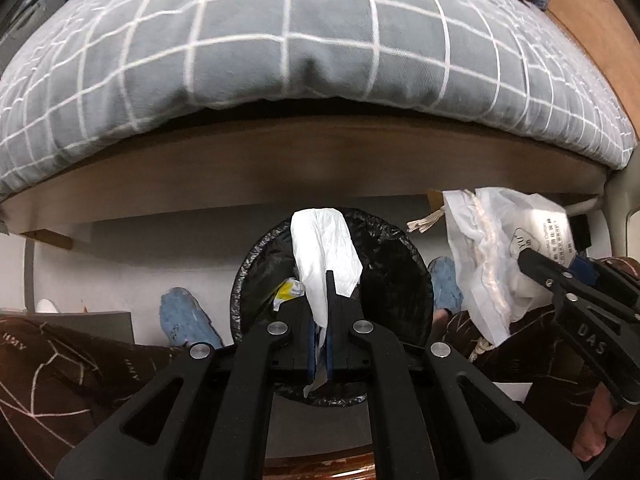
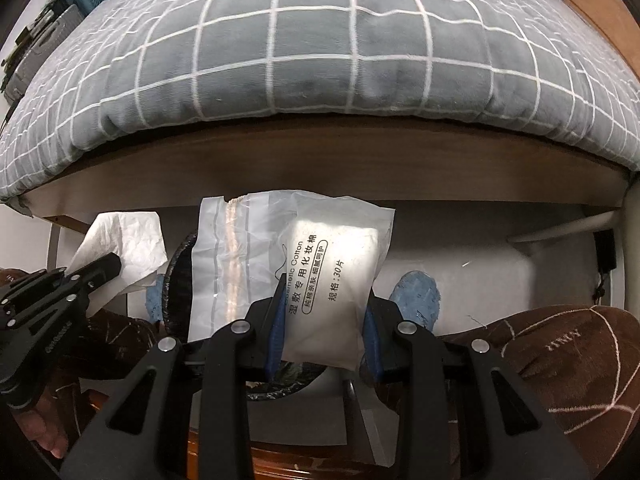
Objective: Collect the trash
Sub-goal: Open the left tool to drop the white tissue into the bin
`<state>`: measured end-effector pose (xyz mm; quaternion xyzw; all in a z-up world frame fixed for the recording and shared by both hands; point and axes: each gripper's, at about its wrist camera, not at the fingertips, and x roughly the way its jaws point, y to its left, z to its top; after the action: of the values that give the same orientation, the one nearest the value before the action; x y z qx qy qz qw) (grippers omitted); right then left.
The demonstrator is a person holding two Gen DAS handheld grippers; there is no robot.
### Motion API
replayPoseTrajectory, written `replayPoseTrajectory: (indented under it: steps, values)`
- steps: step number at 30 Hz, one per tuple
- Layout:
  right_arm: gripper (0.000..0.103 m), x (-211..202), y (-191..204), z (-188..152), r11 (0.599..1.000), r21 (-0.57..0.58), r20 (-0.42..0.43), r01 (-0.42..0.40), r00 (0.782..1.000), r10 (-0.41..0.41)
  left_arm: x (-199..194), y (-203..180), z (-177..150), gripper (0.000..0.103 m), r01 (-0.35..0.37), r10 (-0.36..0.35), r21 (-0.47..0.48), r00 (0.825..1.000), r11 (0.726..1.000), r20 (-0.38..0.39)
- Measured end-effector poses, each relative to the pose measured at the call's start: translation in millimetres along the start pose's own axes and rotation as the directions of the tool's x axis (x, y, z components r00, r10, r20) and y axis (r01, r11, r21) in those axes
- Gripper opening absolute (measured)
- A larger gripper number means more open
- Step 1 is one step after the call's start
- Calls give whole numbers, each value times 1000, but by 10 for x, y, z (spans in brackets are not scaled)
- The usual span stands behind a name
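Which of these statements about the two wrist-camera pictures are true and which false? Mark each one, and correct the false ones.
1. The left tool is shut on a white tissue. True.
2. The right tool holds nothing. False: it grips a cosmetic cotton packet between its fingers.
3. The trash bin is lined with a black bag. True.
4. The tissue already lies at the bottom of the bin. False: it is clamped in the left tool above the bin's opening.
5. The bed behind the bin has a plain red cover. False: the cover is grey with a white grid.
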<state>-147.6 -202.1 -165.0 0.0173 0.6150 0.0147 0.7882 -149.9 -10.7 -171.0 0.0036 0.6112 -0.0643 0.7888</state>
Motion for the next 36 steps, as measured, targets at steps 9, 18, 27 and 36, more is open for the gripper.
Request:
replayPoseTrajectory:
  steps: [9, 18, 27, 36]
  values:
    - [31, 79, 17, 62, 999, 29, -9, 28, 1000, -28, 304, -198, 18, 3, 25, -23, 42, 998, 999, -53]
    - [31, 139, 36, 31, 999, 38, -13, 24, 1000, -24, 403, -263, -6, 40, 15, -12, 46, 999, 999, -48]
    - [31, 120, -15, 42, 999, 40, -13, 21, 1000, -20, 397, -235, -32, 69, 22, -21, 35, 999, 999, -31]
    - [31, 132, -1, 36, 1000, 22, -10, 5, 1000, -4, 287, -56, -42, 89, 9, -9, 8, 1000, 1000, -7]
